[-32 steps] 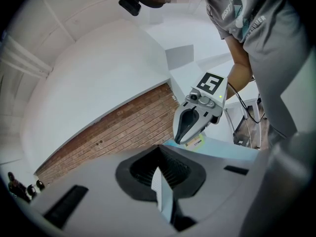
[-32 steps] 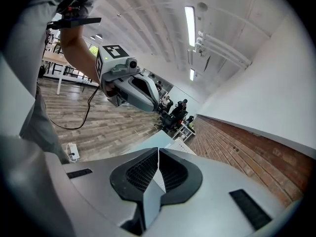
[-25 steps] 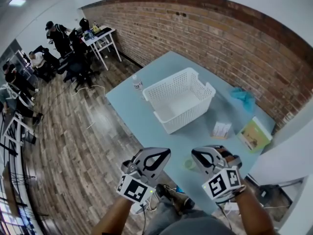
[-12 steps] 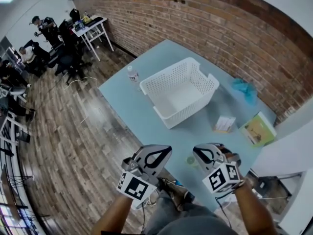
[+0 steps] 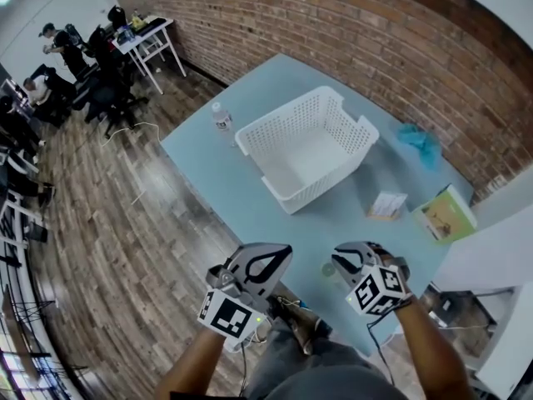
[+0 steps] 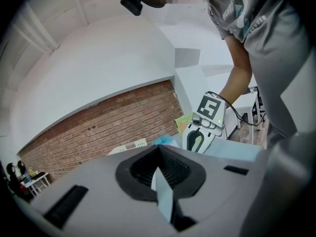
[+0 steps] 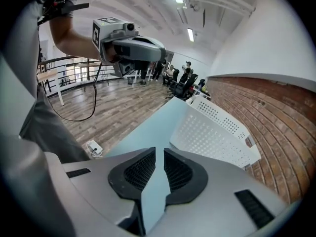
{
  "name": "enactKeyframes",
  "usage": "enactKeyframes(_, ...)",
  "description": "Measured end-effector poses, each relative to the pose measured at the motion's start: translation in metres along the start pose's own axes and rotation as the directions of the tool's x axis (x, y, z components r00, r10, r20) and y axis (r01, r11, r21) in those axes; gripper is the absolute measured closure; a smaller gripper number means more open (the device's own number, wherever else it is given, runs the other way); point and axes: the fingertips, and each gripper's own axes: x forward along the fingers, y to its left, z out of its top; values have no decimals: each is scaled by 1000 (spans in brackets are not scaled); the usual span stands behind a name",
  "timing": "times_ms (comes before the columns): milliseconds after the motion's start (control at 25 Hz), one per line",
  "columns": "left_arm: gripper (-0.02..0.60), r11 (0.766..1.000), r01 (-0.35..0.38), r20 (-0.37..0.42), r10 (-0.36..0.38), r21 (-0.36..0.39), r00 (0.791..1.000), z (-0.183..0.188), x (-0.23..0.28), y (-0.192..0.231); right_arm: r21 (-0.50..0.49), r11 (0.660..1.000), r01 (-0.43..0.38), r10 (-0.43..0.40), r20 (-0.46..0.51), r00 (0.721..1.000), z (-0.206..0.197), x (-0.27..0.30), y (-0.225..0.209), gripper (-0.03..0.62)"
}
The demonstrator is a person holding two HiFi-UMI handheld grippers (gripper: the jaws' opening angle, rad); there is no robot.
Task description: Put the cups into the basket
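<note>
A small translucent cup [image 5: 328, 269] stands near the table's front edge, between my two grippers and partly hidden by the right one. The white perforated basket [image 5: 308, 148] sits empty mid-table; its wall [image 7: 212, 132] shows ahead in the right gripper view. My right gripper [image 5: 346, 258] [image 7: 159, 152] points down at the table just right of the cup. Its jaws have just been opening and stand a narrow slit apart with nothing between them. My left gripper [image 5: 265, 265] [image 6: 158, 149] hovers off the table's front edge, left of the cup, jaws closed and empty.
A water bottle [image 5: 221, 118] stands left of the basket. A blue cloth [image 5: 416, 145], a small card box [image 5: 388, 204] and a green book [image 5: 446, 215] lie to the right. A brick wall runs behind the table; people sit at desks far left.
Both grippers have sunk, the right one more, tipping downward beside the cup. The right jaws have parted a little. The cup and basket have not moved on the table.
</note>
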Motion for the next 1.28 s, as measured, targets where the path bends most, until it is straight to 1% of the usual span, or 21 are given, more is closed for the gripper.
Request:
enactKeyframes(80, 583, 1000, 3, -5, -3, -5, 1000, -5, 0, 3, 12, 999, -35, 35, -35, 999, -9, 9, 4, 525)
enactKeyframes(280, 583, 1000, 10, -9, -10, -16, 1000, -13, -2, 8, 41, 993, -108, 112, -111, 987, -34, 31, 15, 499)
enactKeyframes(440, 583, 1000, 13, -12, -13, -28, 1000, -19, -3, 13, 62, 983, -171, 180, -188, 966, -52, 44, 22, 477)
enactKeyframes(640, 583, 999, 16, -15, -17, -39, 1000, -27, -2, 18, 72, 971, -230, 240, -260, 935, -71, 61, 29, 477)
enactKeyframes(760, 583, 999, 19, -16, -20, -46, 1000, -31, -1, 21, 81, 966, -246, 259, -294, 920, -80, 69, 31, 477)
enactKeyframes(920, 583, 998, 24, -13, -25, -57, 1000, -35, 2, 26, 91, 967, -239, 256, -330, 908, -91, 78, 30, 477)
enactKeyframes(1080, 583, 998, 28, -10, -29, -53, 1000, -36, 1, 33, 111, 964, -242, 266, -352, 897, -95, 84, 31, 484)
enactKeyframes(1120, 583, 998, 27, -9, -27, -57, 1000, -38, 1, 34, 110, 965, -239, 263, -351, 899, -95, 85, 30, 507)
enactKeyframes(1160, 583, 998, 25, -5, -26, -65, 1000, -39, 1, 35, 112, 966, -234, 259, -348, 901, -95, 87, 29, 556)
enactKeyframes(1280, 583, 997, 24, -2, -24, -72, 1000, -43, 1, 38, 133, 962, -238, 270, -339, 901, -93, 89, 28, 562)
